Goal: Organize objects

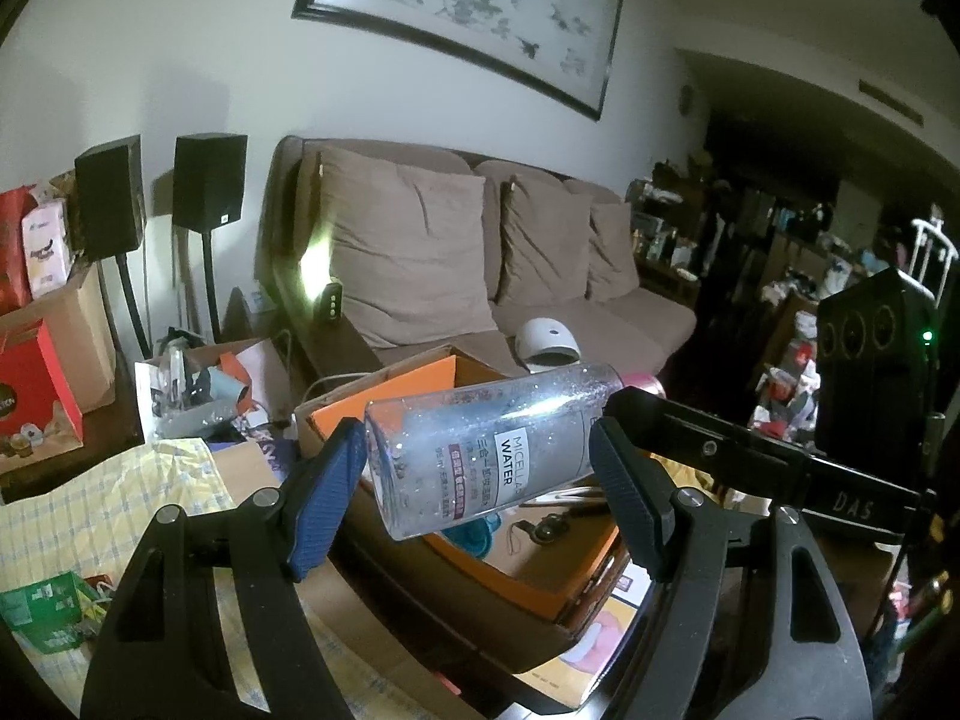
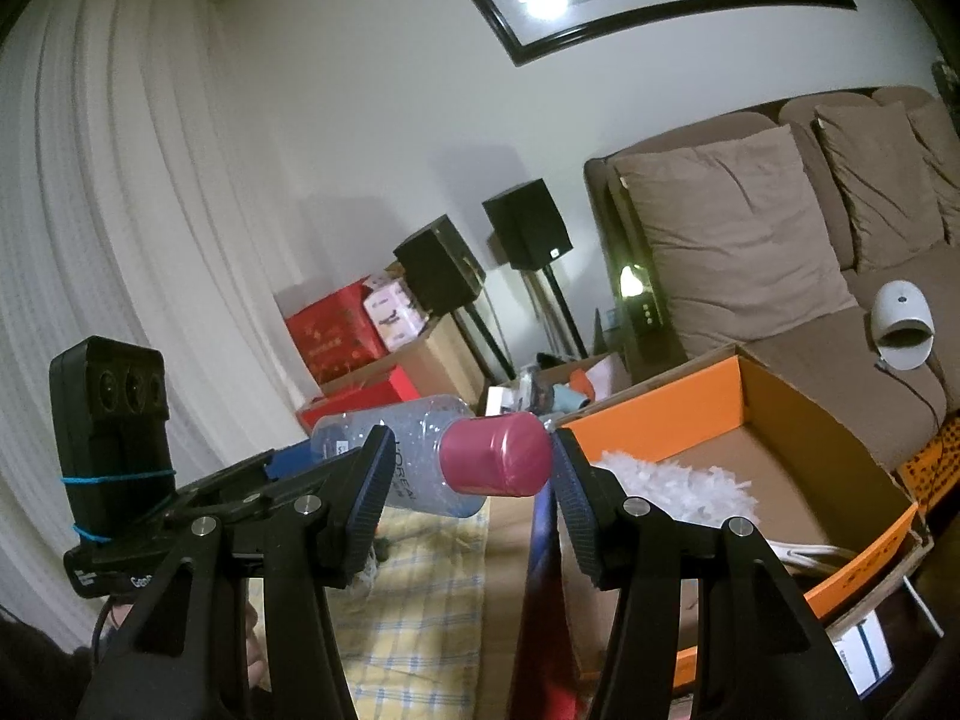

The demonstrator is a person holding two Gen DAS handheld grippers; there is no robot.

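The left gripper (image 1: 477,468) holds the clear micellar-water bottle (image 1: 480,444) across its body, blue pads pressed to the base end on the left of the frame and to the labelled side on the right, jaws fairly wide; the right gripper (image 2: 465,474) is clamped about the same bottle (image 2: 414,450) at its neck end, one pad on the clear shoulder and the other against the pink cap (image 2: 495,453), jaws about half apart. The bottle hangs in mid-frame above the orange-lined cardboard box (image 1: 420,378), clear of the table; in the left wrist view its long axis runs from lower left up to upper right, base towards the camera and cap away; in the right wrist view it lies nearly level, cap pointing right and a little towards the lens. Inside the box (image 2: 708,396) lies white shredded filling (image 2: 672,480); beyond it stands a brown sofa (image 1: 540,252) with a white domed device (image 1: 549,342) on the seat; two black speakers (image 1: 210,180) stand at centre left, red boxes (image 2: 336,330) beside them; a yellow checked cloth (image 1: 120,492) covers the table at lower left.
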